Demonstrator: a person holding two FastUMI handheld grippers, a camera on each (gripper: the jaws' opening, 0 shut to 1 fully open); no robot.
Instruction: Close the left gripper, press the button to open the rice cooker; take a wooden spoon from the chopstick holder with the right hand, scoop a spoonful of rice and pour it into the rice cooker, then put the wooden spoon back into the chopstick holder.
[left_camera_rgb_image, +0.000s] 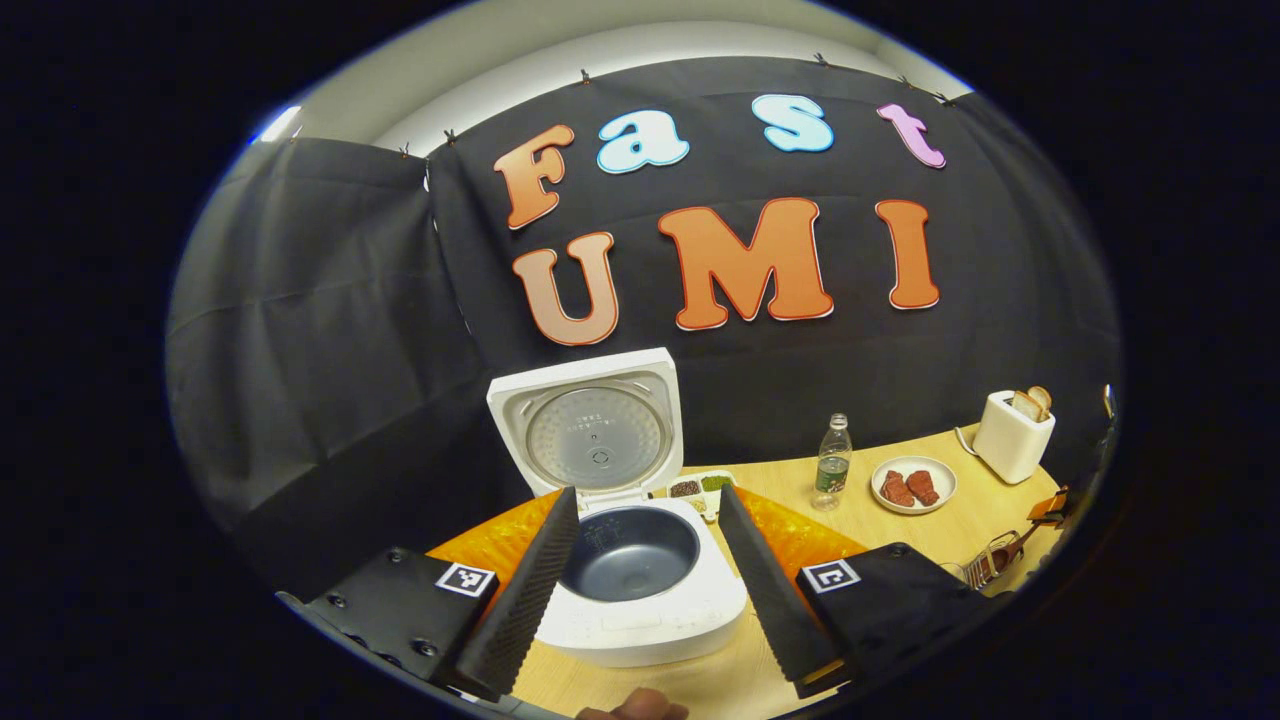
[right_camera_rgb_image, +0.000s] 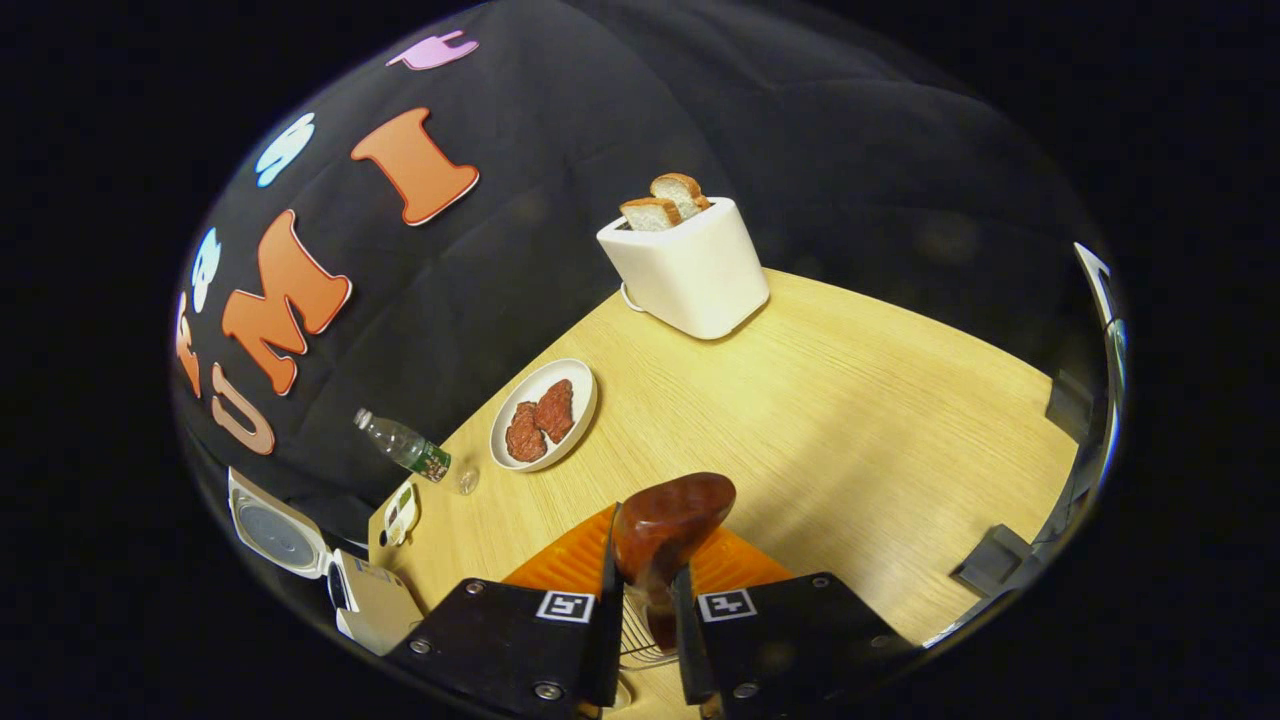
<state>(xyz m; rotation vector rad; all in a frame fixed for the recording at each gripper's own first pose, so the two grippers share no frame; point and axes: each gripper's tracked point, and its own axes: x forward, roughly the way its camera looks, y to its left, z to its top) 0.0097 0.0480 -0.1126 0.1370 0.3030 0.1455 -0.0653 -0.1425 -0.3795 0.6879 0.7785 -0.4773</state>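
Currently the right gripper (right_camera_rgb_image: 645, 600) clamps the spoon (right_camera_rgb_image: 668, 525) upright above the holder (right_camera_rgb_image: 632, 640). Cooker (right_camera_rgb_image: 375, 600) lies open, far left of holder; left gripper (left_camera_rgb_image: 640, 570) spread before it.

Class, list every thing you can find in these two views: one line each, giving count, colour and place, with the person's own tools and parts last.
rice cooker: 1, white, lid up, on orange mat
orange mat: 1, orange, under the cooker
small dish: 1, white, divided, right of the cooker's hinge
bottle: 1, clear, right of the dish
plate: 1, white, two reddish pieces on it
toaster: 1, white, bread in it, far corner
table: 1, light wood
wooden spoon: 1, reddish brown, between the right fingers
left gripper: open, in front of the cooker
right gripper: shut on the spoon
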